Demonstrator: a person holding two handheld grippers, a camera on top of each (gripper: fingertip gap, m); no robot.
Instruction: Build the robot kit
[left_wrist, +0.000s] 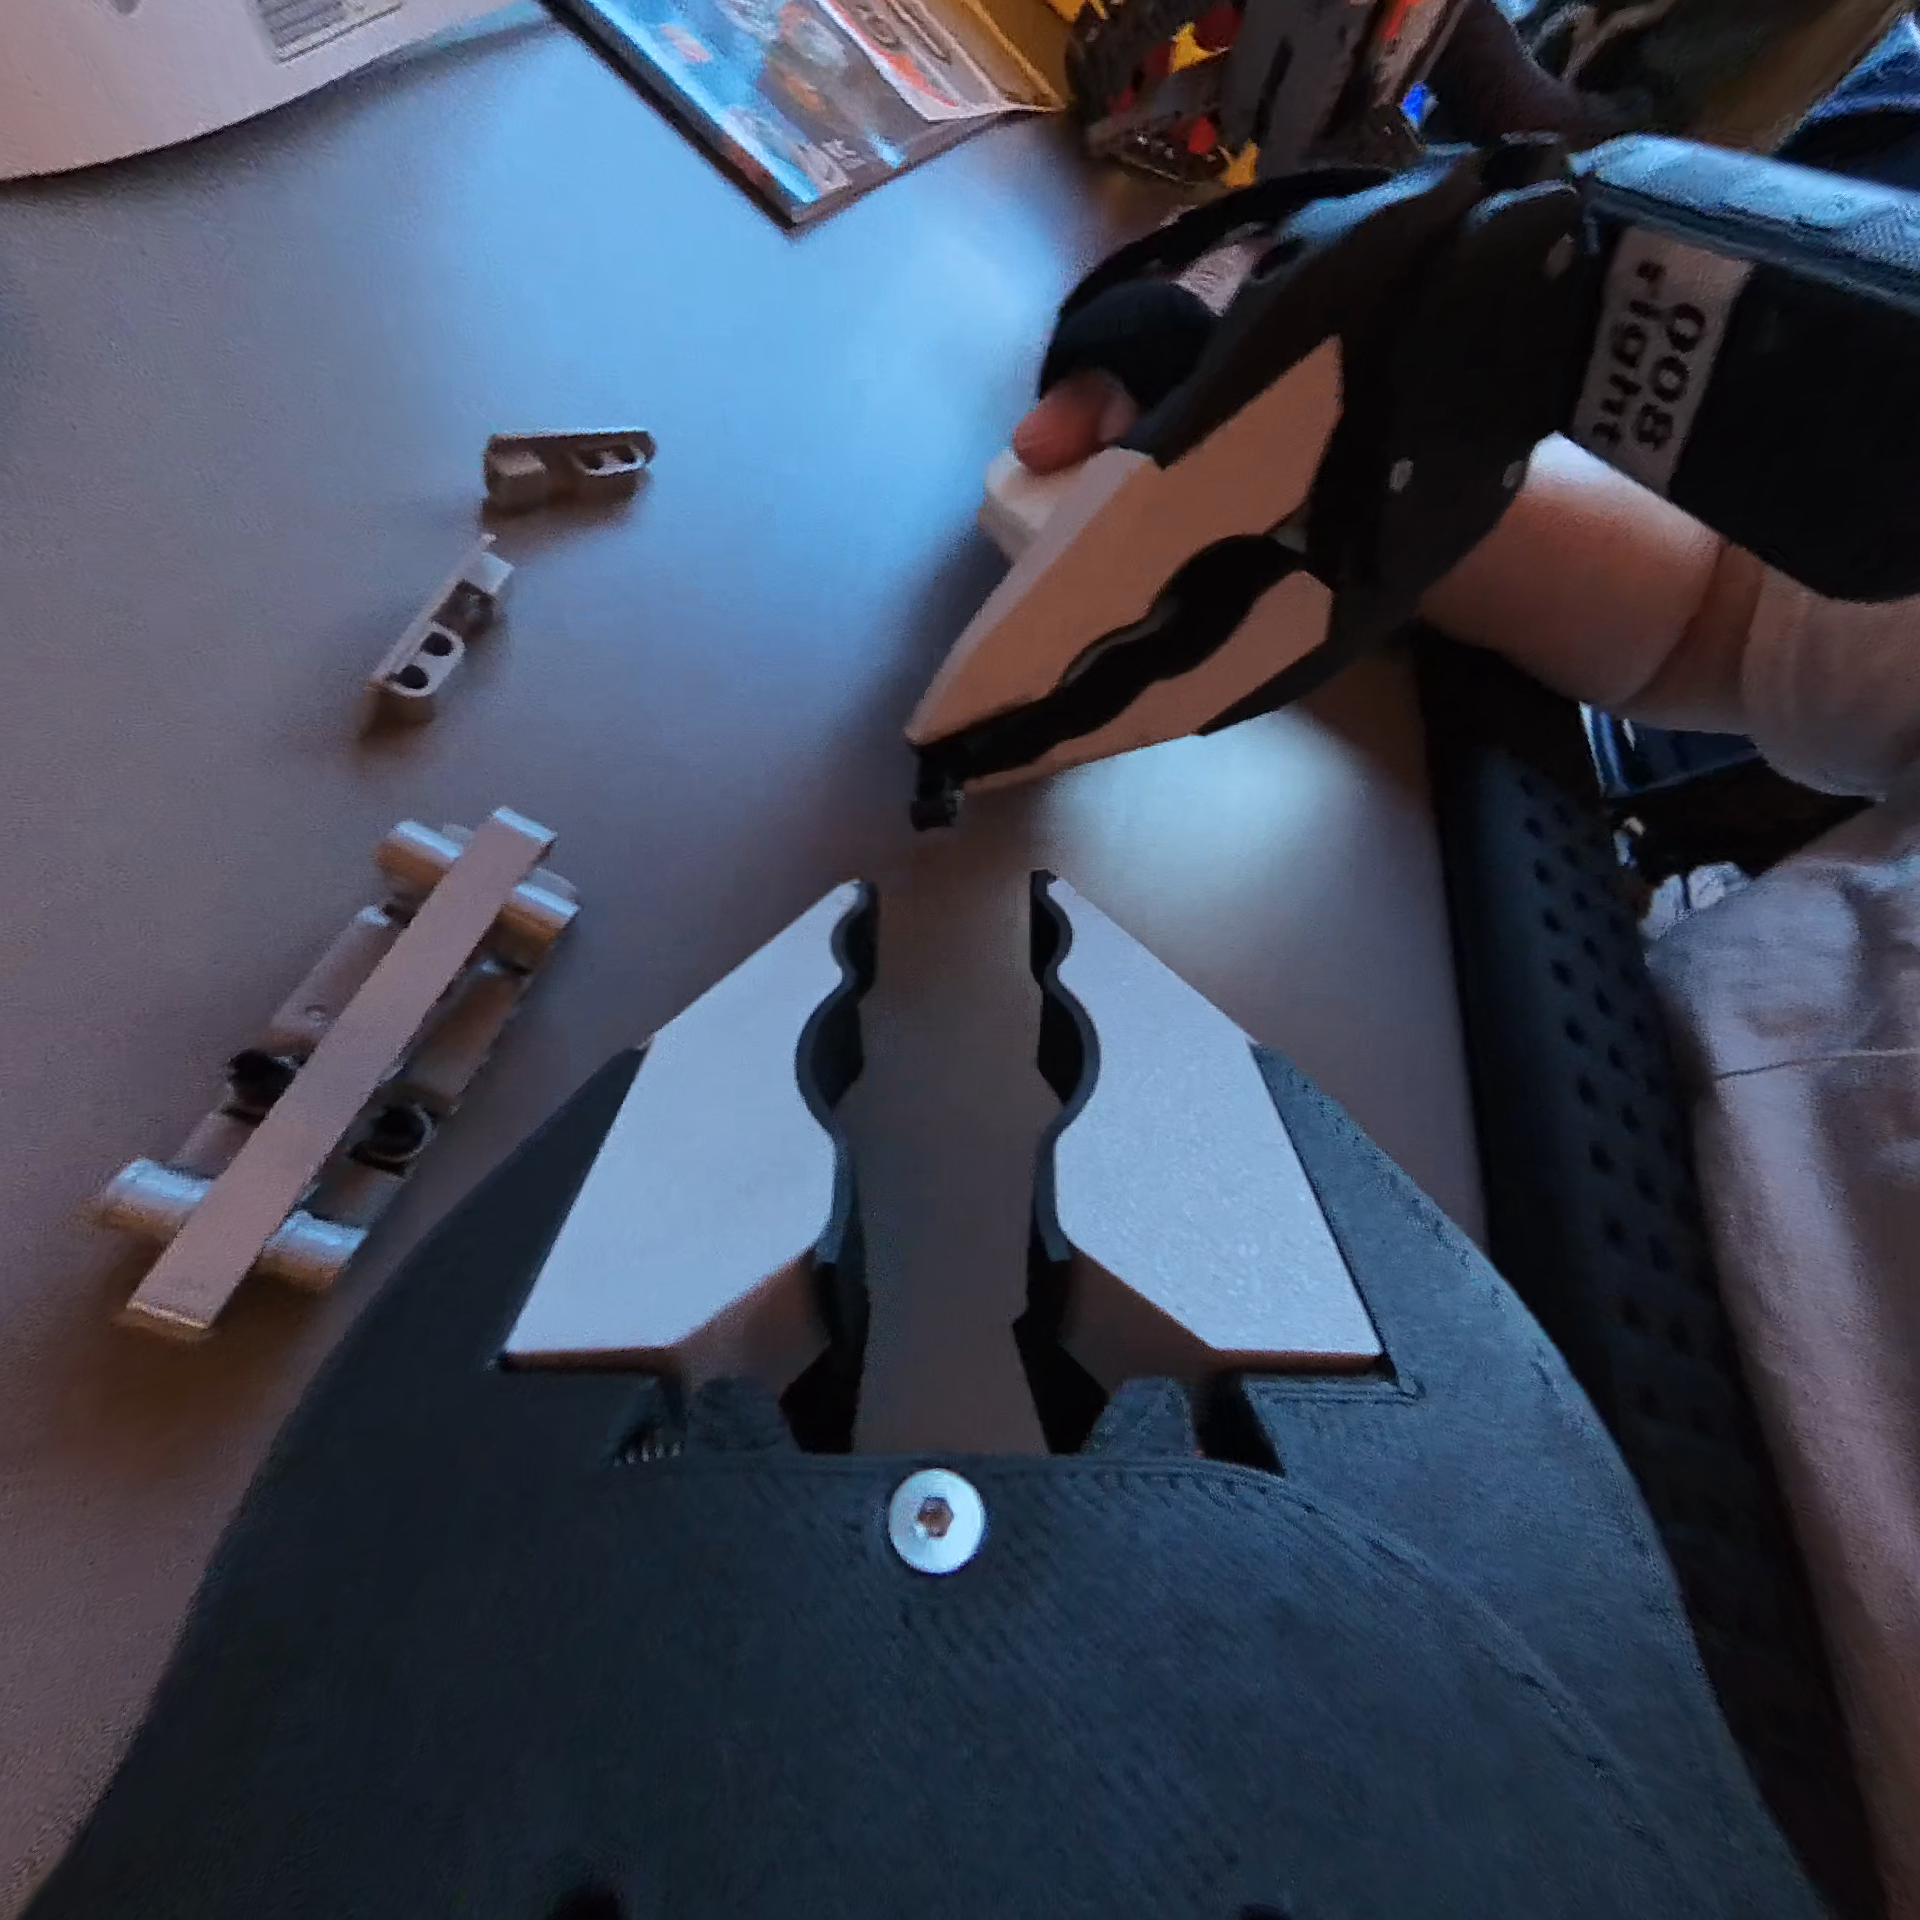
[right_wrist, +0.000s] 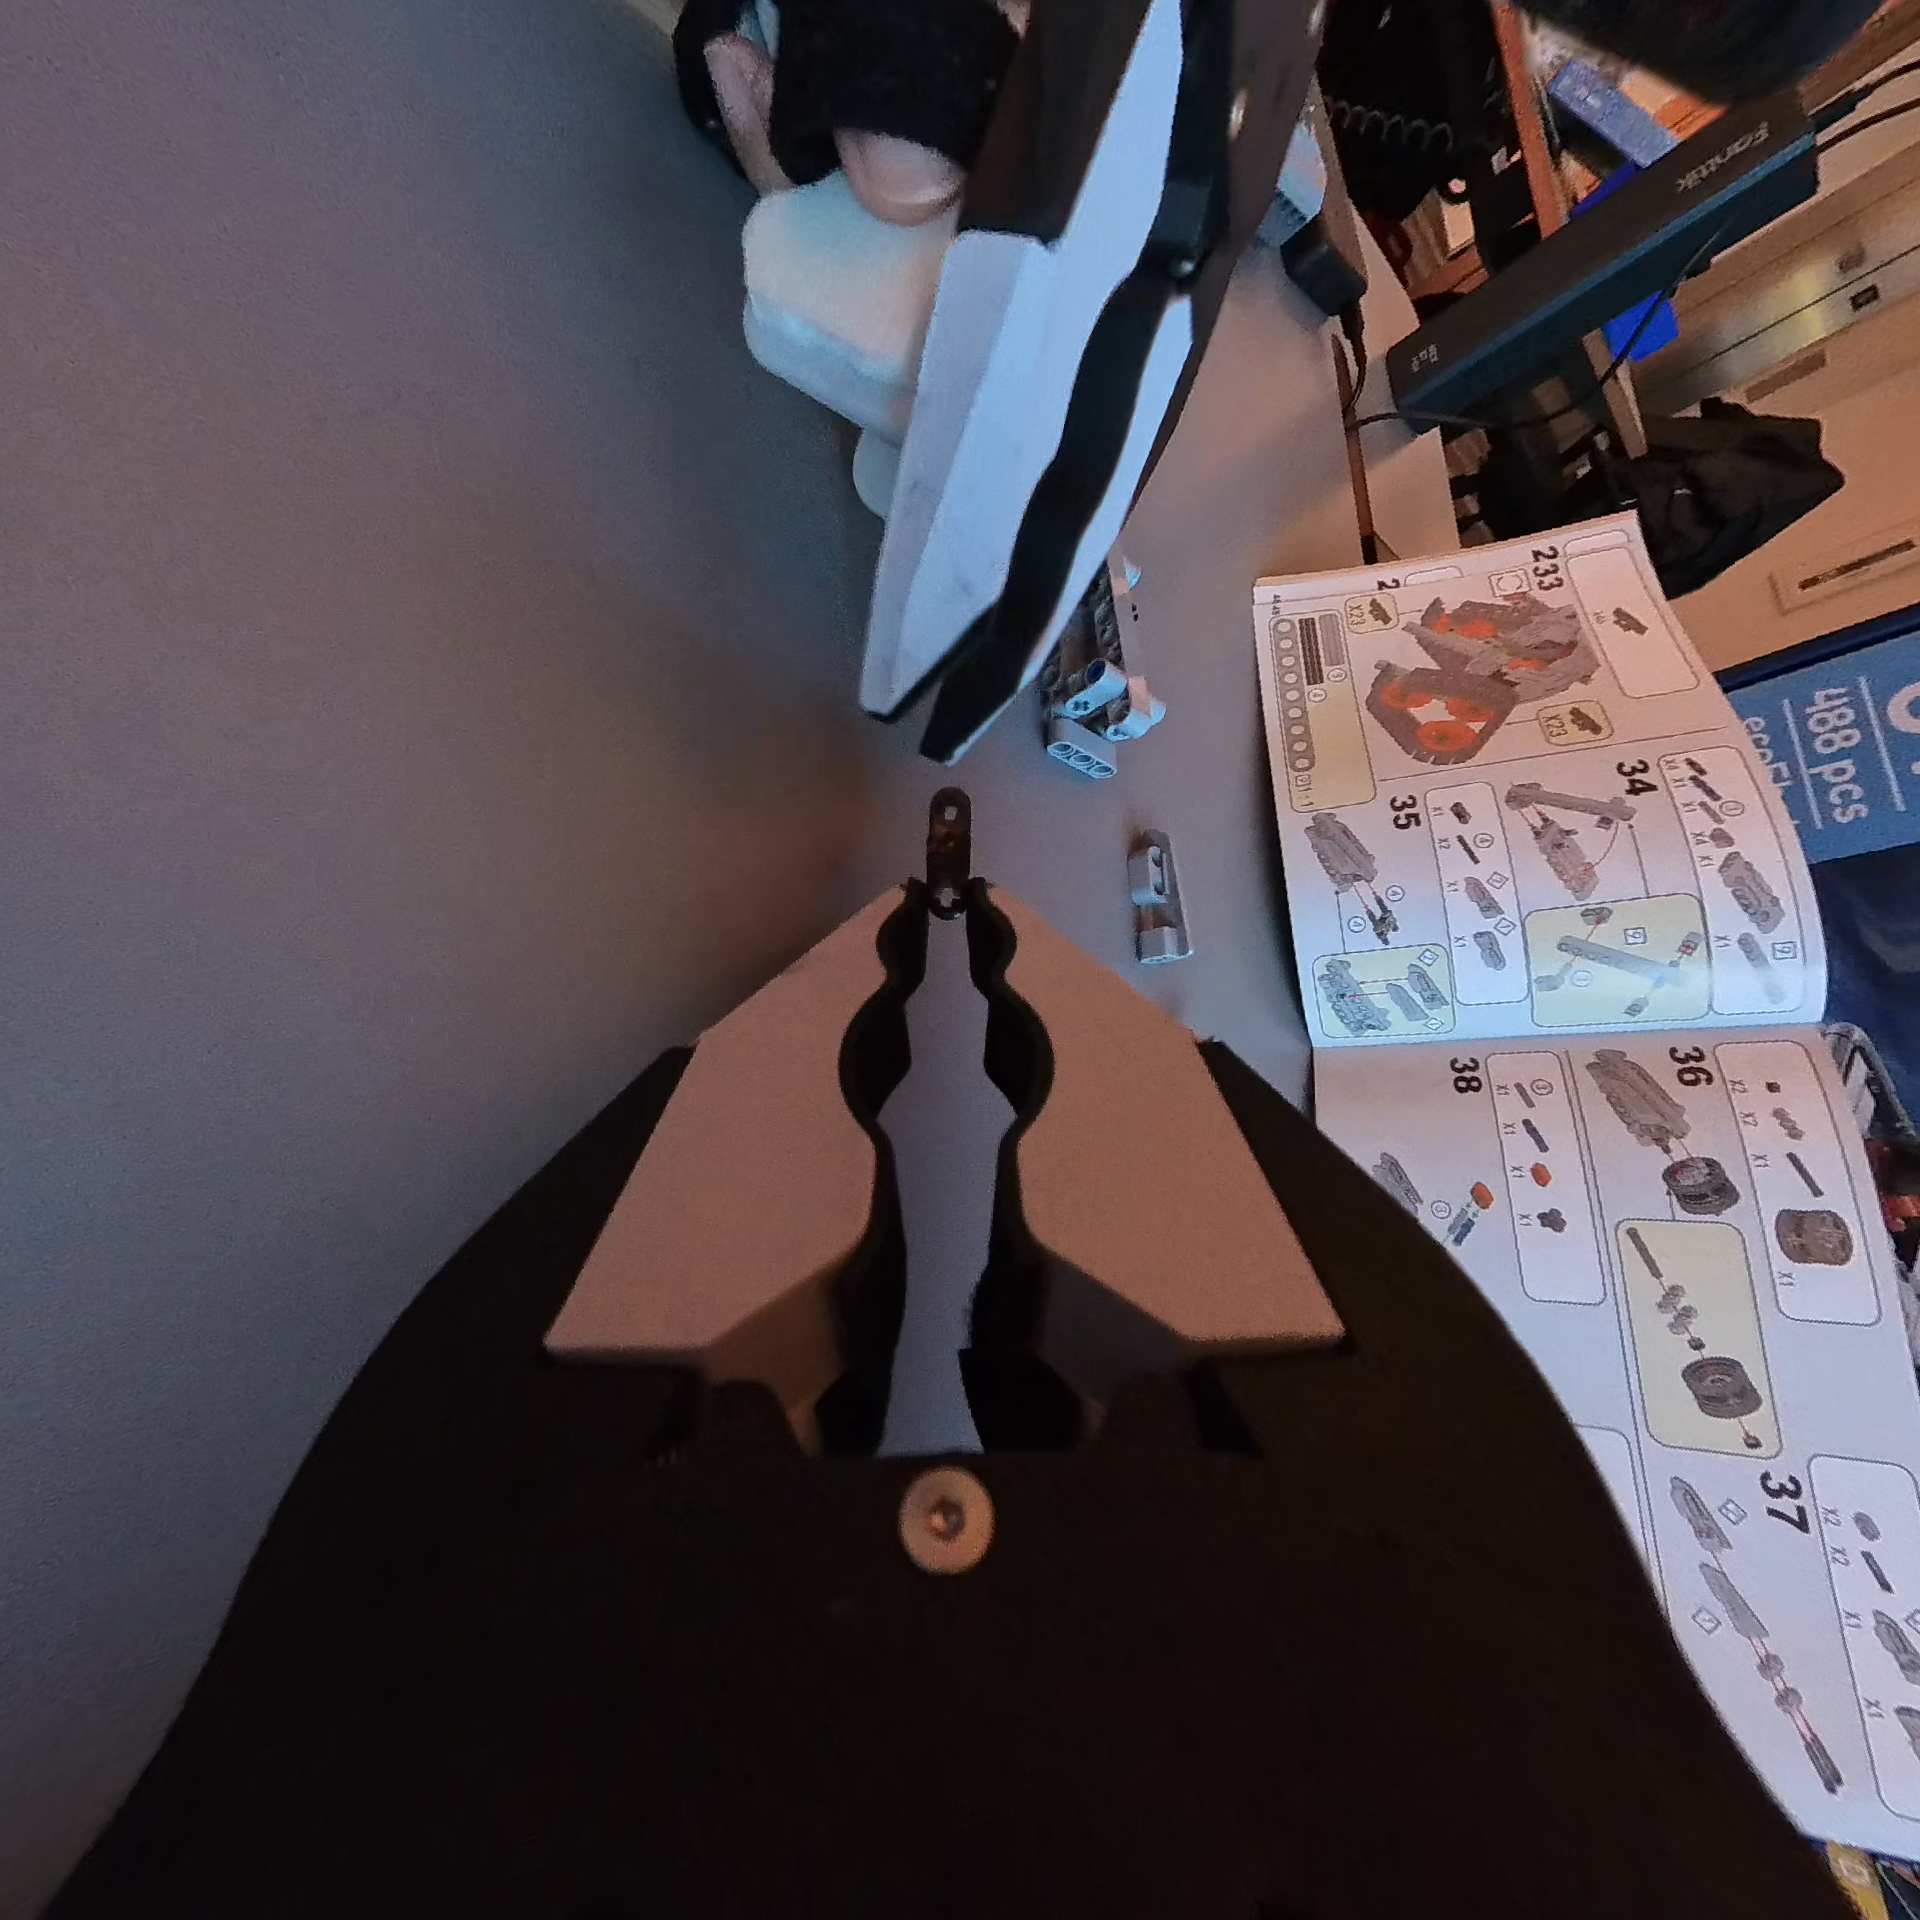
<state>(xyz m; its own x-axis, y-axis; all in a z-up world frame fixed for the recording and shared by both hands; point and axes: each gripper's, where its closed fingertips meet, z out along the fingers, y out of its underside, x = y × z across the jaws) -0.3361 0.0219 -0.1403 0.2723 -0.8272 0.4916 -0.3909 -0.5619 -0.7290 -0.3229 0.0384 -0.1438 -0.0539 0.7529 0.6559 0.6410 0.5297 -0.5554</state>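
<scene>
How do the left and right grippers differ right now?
The left gripper is open with nothing between its fingers; the right gripper is shut on a small black pin that sticks out past its tips. The left gripper is nearest the grey beam assembly on the table; the right gripper is nearest a small grey connector. Both have pale fingers with wavy black pads on black bodies.

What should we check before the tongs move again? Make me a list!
1. Right tongs pinching the black pin: ok, held at the tips.
2. Pin gripped firmly: cannot tell.
3. Left tongs open and empty: ok.
4. Gap between both tongs: ok, but small.
5. Grey parts lying away from both tongs: ok.
6. Booklet off to the side: ok.
</scene>
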